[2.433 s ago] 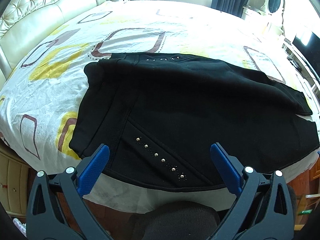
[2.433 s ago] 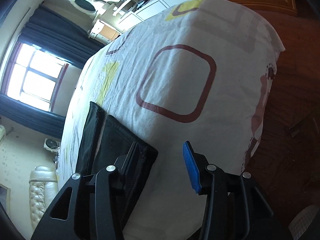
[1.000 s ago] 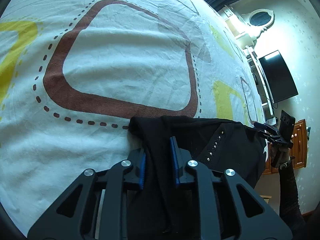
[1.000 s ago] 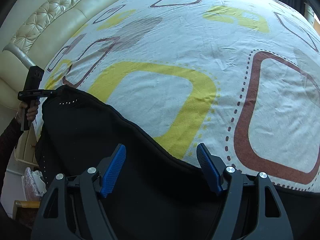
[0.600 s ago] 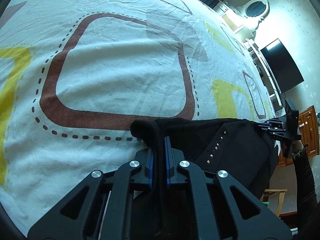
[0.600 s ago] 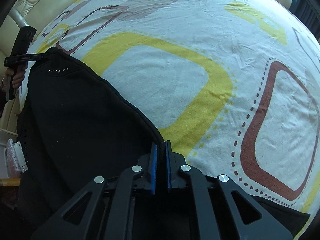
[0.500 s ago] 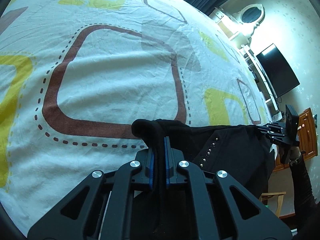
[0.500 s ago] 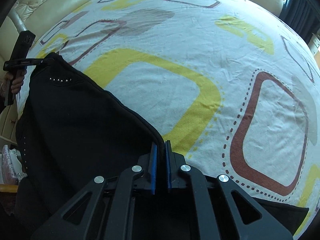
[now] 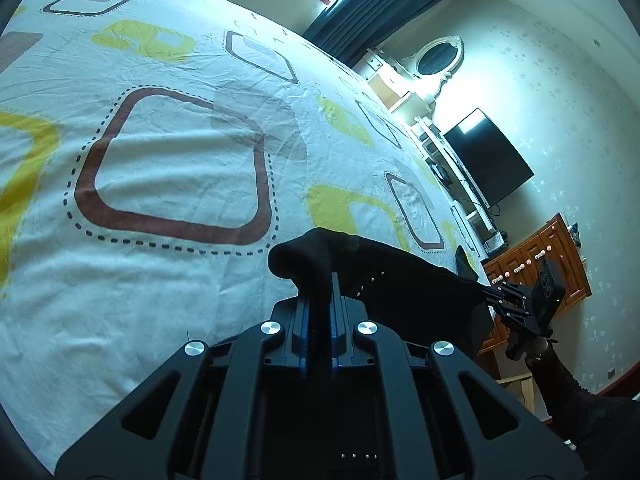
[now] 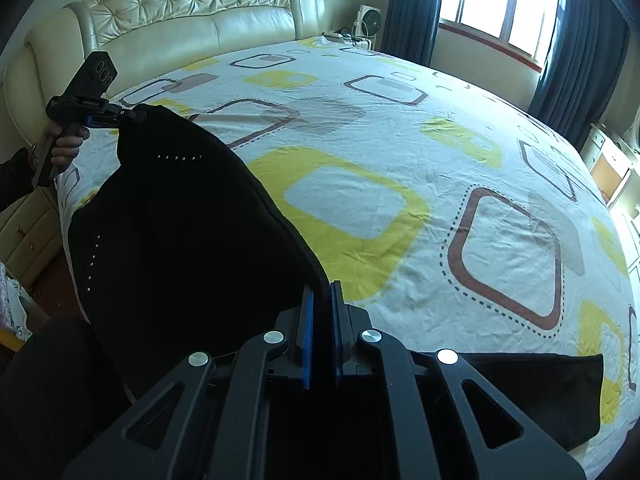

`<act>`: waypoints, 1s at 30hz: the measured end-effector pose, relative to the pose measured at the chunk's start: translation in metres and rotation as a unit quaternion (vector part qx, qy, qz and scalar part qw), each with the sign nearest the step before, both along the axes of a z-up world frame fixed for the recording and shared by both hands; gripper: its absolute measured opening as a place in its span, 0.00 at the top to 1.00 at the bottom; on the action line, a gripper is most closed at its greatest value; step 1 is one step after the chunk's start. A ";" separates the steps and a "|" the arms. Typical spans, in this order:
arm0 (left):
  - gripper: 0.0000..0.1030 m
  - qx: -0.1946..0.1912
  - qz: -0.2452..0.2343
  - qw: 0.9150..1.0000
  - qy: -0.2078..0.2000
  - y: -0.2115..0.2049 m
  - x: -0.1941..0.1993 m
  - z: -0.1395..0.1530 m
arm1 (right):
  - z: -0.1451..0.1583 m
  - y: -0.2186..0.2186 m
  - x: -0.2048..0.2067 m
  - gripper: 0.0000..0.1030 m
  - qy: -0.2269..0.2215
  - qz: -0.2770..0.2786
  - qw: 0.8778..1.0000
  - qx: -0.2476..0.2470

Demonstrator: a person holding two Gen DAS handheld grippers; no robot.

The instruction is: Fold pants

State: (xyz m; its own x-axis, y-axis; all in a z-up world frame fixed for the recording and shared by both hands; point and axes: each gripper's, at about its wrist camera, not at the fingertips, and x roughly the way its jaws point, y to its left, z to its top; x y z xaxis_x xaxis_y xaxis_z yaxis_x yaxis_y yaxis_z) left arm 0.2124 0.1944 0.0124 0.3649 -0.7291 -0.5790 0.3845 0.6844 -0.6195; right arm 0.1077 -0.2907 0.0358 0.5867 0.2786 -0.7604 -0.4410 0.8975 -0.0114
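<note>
Nearest the lens in the left wrist view, the left gripper (image 9: 320, 312) is clenched on a bunched corner of the black knit pants (image 9: 400, 284) with a row of small silver studs; in the right wrist view the right gripper (image 10: 320, 320) is likewise clamped on the garment's upper edge. Between them the cloth hangs lifted off the white bedsheet (image 10: 400, 128) printed with yellow and brown rounded squares, while one leg end lies on the sheet at lower right. This looks like the lift-and-carry of a fold — both held points raised together. The next move likely calls for keeping the span taut and laying the held edge evenly over the part on the bed. Farther off stands the cream tufted leather headboard (image 10: 180, 12); no containers with visible contents appear.
</note>
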 end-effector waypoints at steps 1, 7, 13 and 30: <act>0.94 -0.003 0.000 1.000 -0.003 0.003 -0.007 0.000 | -0.004 0.002 -0.010 0.93 -0.002 0.004 1.000 -0.004; 0.93 -0.008 0.014 1.000 -0.008 0.024 -0.055 -0.006 | -0.032 0.009 -0.054 0.92 0.002 0.007 1.000 -0.023; 0.78 0.004 0.040 0.999 0.031 0.044 -0.098 -0.033 | -0.058 0.010 -0.075 0.86 0.031 0.002 0.999 -0.022; 0.60 -0.012 0.190 0.973 0.129 0.053 -0.177 -0.050 | -0.065 -0.041 -0.088 0.46 0.164 -0.095 0.952 0.242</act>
State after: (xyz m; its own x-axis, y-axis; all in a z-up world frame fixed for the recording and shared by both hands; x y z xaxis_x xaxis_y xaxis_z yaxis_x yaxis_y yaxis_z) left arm 0.0357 0.2477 -0.0375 0.4546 -0.5844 -0.6722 -0.0643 0.7312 -0.6791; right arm 0.0200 -0.3320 -0.0290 0.4142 0.5553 -0.7211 -0.1794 0.8266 0.5335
